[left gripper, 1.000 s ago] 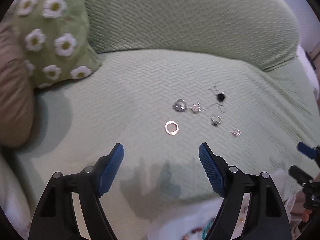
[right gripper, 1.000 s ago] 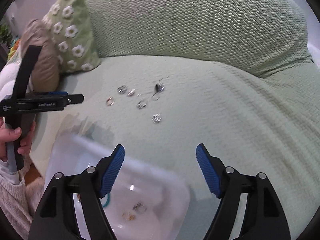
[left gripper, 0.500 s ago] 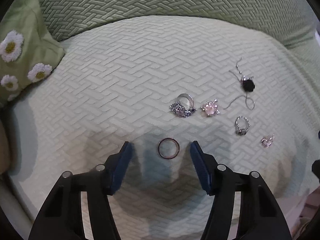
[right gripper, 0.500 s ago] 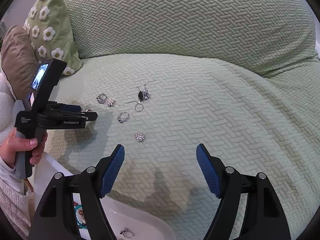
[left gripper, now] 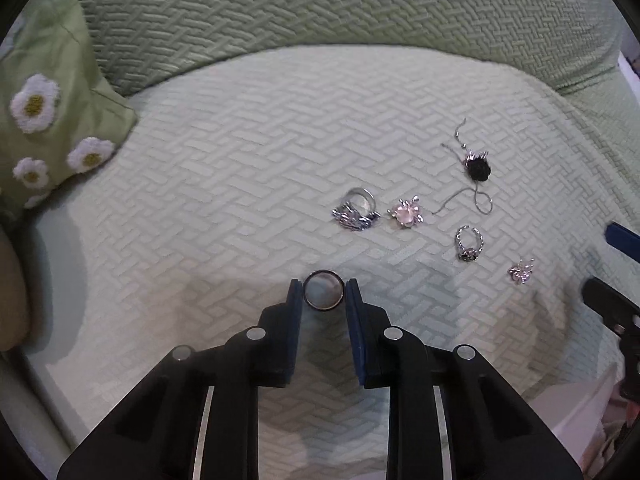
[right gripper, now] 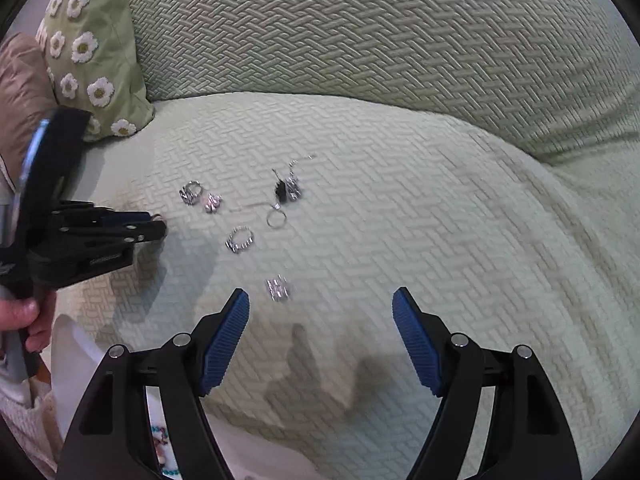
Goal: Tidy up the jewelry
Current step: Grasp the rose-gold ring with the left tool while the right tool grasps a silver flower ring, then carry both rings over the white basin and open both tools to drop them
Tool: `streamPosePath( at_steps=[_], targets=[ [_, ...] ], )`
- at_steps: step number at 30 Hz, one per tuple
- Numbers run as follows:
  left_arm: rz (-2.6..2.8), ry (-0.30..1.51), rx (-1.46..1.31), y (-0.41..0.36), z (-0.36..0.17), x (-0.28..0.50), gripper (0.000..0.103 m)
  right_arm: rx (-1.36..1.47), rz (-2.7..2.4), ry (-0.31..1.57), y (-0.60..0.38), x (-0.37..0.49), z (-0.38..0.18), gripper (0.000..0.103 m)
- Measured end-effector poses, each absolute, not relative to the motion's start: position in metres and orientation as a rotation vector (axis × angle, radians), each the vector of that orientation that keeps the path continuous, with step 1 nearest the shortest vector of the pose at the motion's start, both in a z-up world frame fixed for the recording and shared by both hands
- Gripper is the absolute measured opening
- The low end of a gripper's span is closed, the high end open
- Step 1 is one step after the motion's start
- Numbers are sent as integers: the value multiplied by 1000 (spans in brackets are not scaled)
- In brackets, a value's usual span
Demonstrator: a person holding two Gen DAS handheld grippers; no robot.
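Jewelry lies on a green sofa seat (left gripper: 240, 152). My left gripper (left gripper: 323, 292) is shut on a plain band ring (left gripper: 323, 290) just above the cushion. Beyond it lie a silver ring (left gripper: 356, 210), a pink flower piece (left gripper: 406, 214), a black flower necklace (left gripper: 476, 168), a small stone ring (left gripper: 469, 242) and a small silver charm (left gripper: 520, 272). My right gripper (right gripper: 320, 320) is open and empty, low over the seat, with the charm (right gripper: 277, 289) just ahead of its left finger. The left gripper (right gripper: 154, 226) shows at the left of the right wrist view.
A green daisy cushion (left gripper: 44, 120) and a brown cushion (right gripper: 20, 80) lie at the left. The sofa backrest (right gripper: 360, 32) rises behind. A white tray (right gripper: 76, 356) with beads sits off the seat's front edge, lower left.
My left gripper has dropped forward and closed on the band ring. My right gripper has moved forward and lower toward the jewelry, staying open.
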State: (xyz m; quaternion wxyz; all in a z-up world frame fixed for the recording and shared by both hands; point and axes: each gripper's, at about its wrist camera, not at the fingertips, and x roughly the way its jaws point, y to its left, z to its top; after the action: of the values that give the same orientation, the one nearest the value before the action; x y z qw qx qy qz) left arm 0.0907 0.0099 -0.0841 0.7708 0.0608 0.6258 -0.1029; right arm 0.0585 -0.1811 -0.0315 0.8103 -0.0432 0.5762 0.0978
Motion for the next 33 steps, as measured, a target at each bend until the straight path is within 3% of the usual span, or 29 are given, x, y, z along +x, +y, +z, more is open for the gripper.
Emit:
streamPosePath(
  at_steps=[4,9,11,16,26,33],
  targets=[
    [-225,1336,100,21,-73,85,21,-184,262,1295,-162,73,-51,72],
    [-227,1336,81,32,-72,86,21,-209,277,1371,-150,81,-75,51],
    [-226,1338,79,34,-72,86,21,-218,277,1386,-148,81,-81,38],
    [-228,1338,76,39,-74,88,21,-212,284,1375,-145,82,-83,19],
    [-239,1305,64,36,-60,80,21,-156,286,1327,-162,71,-61,19],
    [-355,1177,54,26,2,3,21,-162,345,1178,-170,-6,12,19]
  ],
)
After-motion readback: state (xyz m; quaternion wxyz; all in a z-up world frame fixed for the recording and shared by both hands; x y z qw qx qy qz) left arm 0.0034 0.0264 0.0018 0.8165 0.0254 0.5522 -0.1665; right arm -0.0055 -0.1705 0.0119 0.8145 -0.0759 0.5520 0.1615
